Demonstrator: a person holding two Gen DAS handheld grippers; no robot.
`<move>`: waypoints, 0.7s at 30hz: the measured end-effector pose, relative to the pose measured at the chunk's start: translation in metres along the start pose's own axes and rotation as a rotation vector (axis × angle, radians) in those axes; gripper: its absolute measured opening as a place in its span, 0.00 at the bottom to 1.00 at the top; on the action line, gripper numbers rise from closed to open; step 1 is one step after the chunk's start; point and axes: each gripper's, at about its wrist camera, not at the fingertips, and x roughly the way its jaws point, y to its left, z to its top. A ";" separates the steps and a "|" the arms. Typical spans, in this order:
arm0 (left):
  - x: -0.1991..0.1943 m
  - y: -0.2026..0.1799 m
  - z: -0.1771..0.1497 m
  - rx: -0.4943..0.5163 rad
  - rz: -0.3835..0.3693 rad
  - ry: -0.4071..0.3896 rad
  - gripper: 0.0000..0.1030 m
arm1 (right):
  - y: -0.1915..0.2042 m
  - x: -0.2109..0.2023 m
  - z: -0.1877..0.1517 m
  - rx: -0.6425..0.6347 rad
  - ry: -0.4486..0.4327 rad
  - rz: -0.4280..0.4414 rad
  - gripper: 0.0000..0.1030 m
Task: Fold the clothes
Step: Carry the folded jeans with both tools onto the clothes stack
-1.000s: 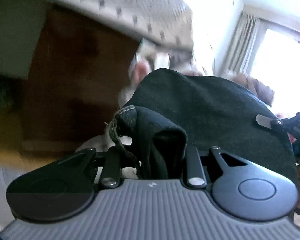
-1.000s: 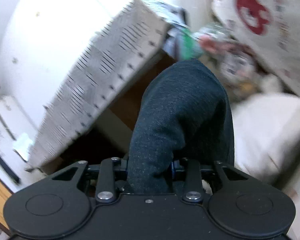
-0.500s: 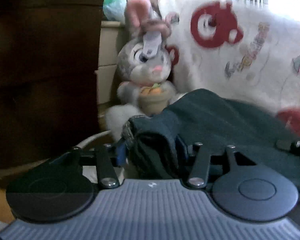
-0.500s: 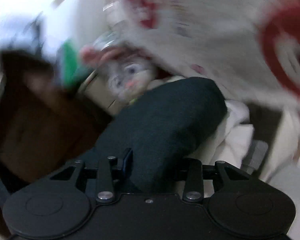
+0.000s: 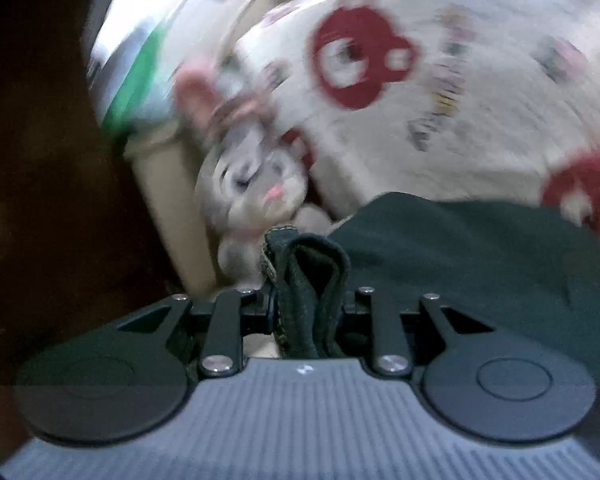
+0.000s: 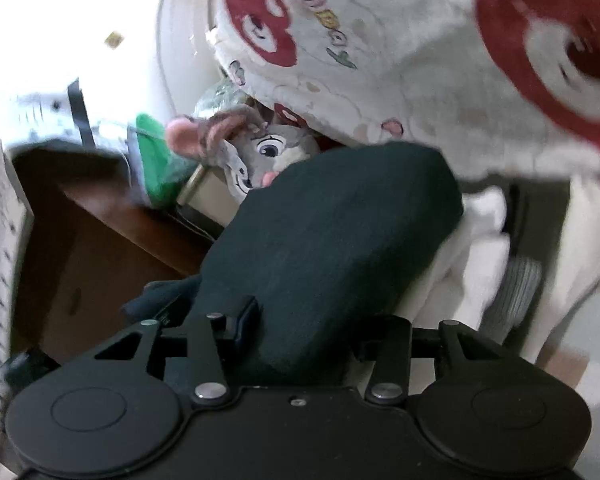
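A dark blue-green garment (image 5: 468, 248) stretches from my left gripper (image 5: 306, 304) off to the right in the left wrist view. That gripper is shut on a bunched, stitched edge of the cloth, which hides its fingertips. In the right wrist view the same dark garment (image 6: 332, 232) covers the space between the fingers of my right gripper (image 6: 306, 320), which is shut on it. The cloth bulges forward from the right gripper and hides its tips. A loose dark fold hangs to the left of it.
A grey plush rabbit (image 5: 256, 184) with pink ears (image 6: 272, 148) sits just ahead. A white blanket with red bear prints (image 5: 440, 80) (image 6: 420, 48) lies behind and right. Dark brown wooden furniture (image 5: 40, 180) (image 6: 100, 240) stands left. White folded cloth (image 6: 476, 248) lies right.
Both grippers have swung down from the ceiling and patterned panel toward the rabbit and printed blanket, still holding the garment. The views are motion-blurred.
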 end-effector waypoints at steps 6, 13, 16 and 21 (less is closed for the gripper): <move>-0.011 -0.013 0.009 0.178 0.196 0.016 0.53 | 0.025 -0.010 -0.002 -0.199 0.076 0.021 0.52; -0.063 0.003 0.035 0.050 0.068 -0.142 0.50 | 0.040 -0.025 -0.012 -0.272 0.081 -0.010 0.54; -0.030 -0.009 0.017 0.042 -0.033 0.076 0.42 | 0.041 -0.029 -0.014 -0.279 0.078 -0.020 0.54; -0.016 -0.026 -0.011 0.065 -0.042 0.043 0.25 | 0.071 -0.046 -0.013 -0.496 -0.015 -0.147 0.47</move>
